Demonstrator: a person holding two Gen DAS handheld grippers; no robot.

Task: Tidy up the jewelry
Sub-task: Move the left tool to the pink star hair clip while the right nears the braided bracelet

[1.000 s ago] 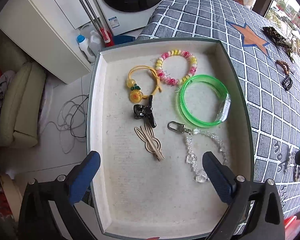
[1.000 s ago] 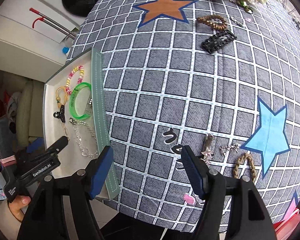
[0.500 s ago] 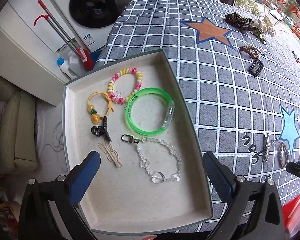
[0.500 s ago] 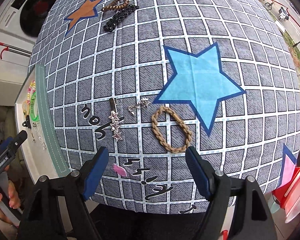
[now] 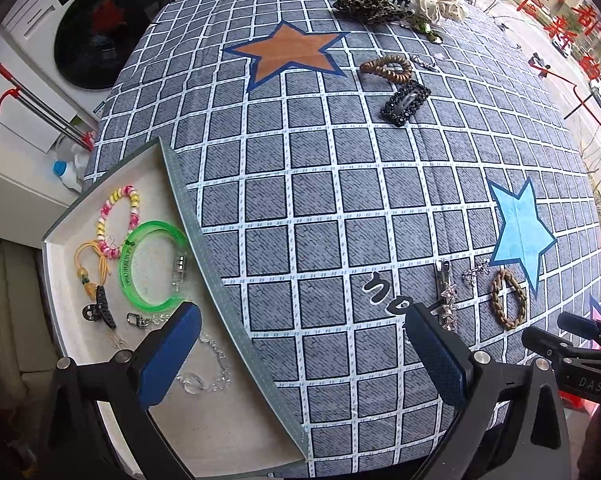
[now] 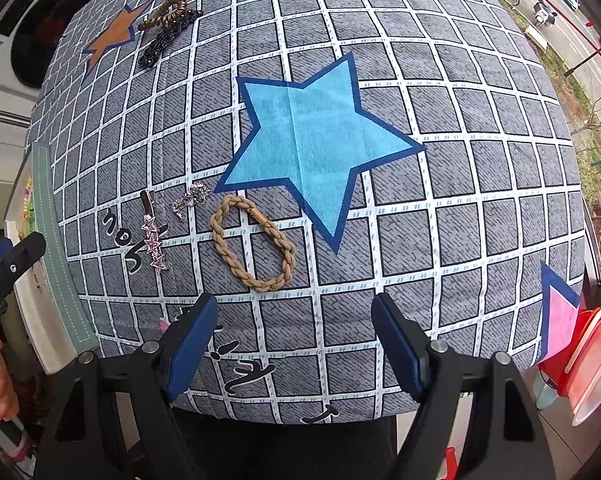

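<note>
Jewelry lies partly in the tray, partly on the checked surface. Right claw, jaws just widened and empty, hangs over a braided tan bracelet. Left claw stands wide, apparently touching nothing.

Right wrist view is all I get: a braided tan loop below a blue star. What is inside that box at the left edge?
Observer: The tray holds a green bangle, among other pieces.
Operator: What else is in there?
Observer: A pink and yellow bead bracelet lies at the tray's far end.
Operator: I see only a black tip of the other tool. Is it carrying anything?
Observer: No, the left tool is open with nothing between its pads.
</note>
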